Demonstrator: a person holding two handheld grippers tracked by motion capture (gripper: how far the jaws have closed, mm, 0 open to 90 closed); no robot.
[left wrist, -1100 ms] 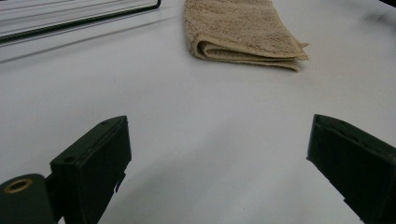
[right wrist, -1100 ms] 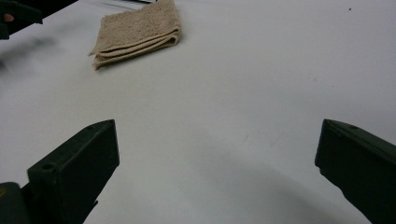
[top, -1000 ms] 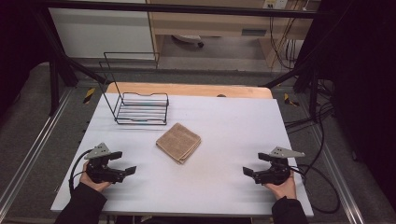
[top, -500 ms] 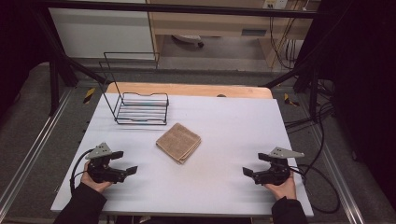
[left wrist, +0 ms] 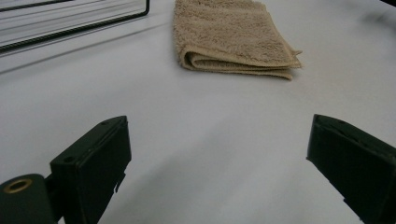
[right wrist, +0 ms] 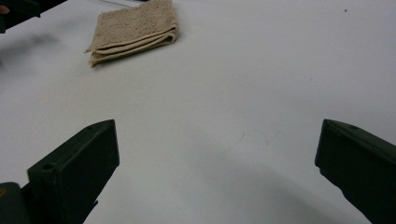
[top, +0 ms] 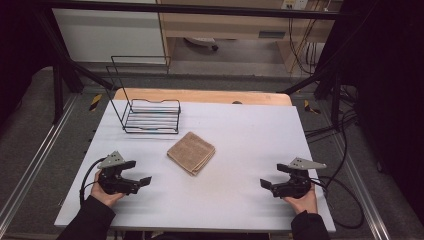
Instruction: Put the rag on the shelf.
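A folded tan towel (top: 191, 152) lies flat near the middle of the white table (top: 240, 125). My left gripper (top: 141, 172) rests low at the front left, open, jaws wide apart and empty. In the left gripper view the towel (left wrist: 233, 37) sits ahead, beyond the gripper (left wrist: 219, 163). At the front right my right gripper (top: 267, 176) is open too, holding nothing. The right gripper view has the towel (right wrist: 133, 30) far off at the upper left, well past the gripper (right wrist: 217, 163).
A black wire rack (top: 150, 112) stands at the back left of the table; its edge (left wrist: 70, 23) appears in the left gripper view. A wooden board (top: 200, 95) runs along the far edge. Cables (top: 345, 185) trail off the right side.
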